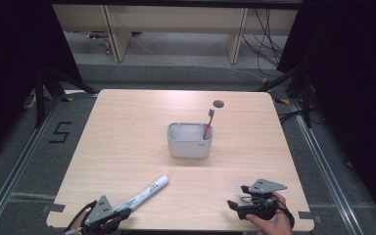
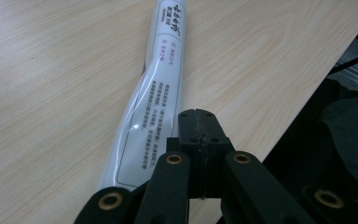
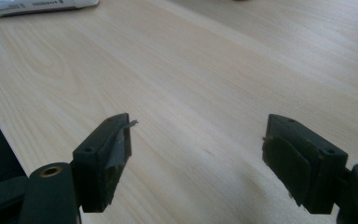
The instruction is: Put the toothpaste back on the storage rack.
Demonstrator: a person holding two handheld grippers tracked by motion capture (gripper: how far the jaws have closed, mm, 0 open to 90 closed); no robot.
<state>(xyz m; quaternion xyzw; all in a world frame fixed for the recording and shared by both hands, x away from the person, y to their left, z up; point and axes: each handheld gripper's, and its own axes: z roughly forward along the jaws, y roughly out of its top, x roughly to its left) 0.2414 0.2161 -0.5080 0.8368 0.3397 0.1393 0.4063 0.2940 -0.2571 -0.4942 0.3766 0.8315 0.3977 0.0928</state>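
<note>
my left gripper [image 2: 196, 116] sits at the near left corner of the tabletop [image 1: 127, 127], jaws pressed together on the flat tail of the toothpaste tube [image 2: 156, 88]. tube lies on the wood, cap end pointing toward mid-table. my right gripper [image 3: 198, 149] rests by the near right edge, jaws wide, nothing between them. grey holder [image 1: 189, 141] at centre has a red toothbrush [image 1: 208, 122] standing inside. judged: tube gripped, not lifted; carry to holder remains.

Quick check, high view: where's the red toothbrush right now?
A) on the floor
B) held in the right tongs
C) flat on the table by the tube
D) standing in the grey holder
D: the red toothbrush stands upright in the right end of the grey holder at mid-table.
</note>
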